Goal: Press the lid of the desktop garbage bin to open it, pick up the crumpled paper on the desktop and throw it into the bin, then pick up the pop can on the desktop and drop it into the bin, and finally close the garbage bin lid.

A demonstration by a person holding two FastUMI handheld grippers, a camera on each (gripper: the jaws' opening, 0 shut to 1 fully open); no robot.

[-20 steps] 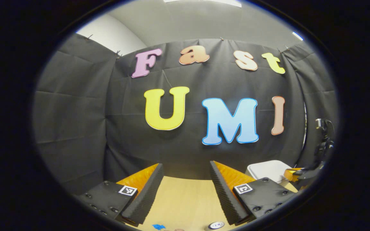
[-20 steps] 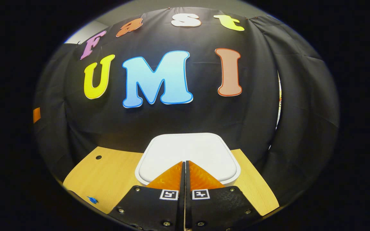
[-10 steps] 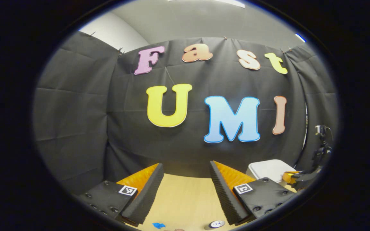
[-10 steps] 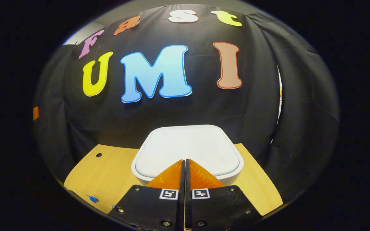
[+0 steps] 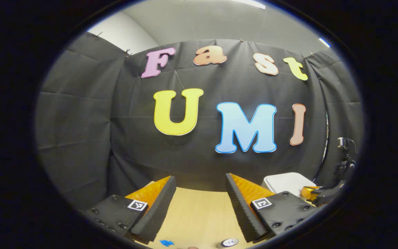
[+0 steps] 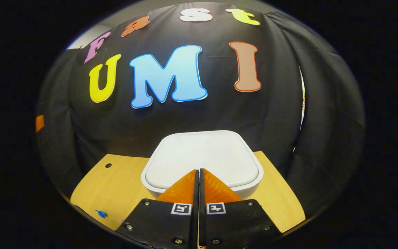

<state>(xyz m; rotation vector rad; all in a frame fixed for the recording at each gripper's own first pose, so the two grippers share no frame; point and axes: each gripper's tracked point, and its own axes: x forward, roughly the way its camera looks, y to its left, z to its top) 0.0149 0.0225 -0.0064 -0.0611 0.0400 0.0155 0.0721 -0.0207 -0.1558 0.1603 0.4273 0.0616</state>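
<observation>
The white garbage bin (image 6: 202, 155) stands on the wooden table with its lid down, right in front of my right gripper (image 6: 199, 170). That gripper is shut with nothing in it, and its tips are over the lid's near edge; touching or not, I cannot tell. In the left gripper view the bin (image 5: 287, 182) sits at the far right with the right gripper (image 5: 310, 192) at its side. My left gripper (image 5: 199, 177) is open and empty above the table. The top of the pop can (image 5: 227, 242) peeks in at the bottom edge.
The wooden table (image 6: 116, 186) runs left of the bin and has a small round hole (image 6: 108, 165). A small blue mark (image 6: 101, 213) lies near its front left edge. Black cloth walls stand close behind and to the right of the bin.
The bin lid has grown larger and risen in the right gripper view as that shut gripper came closer over it. The left gripper has shifted only slightly and stays open.
</observation>
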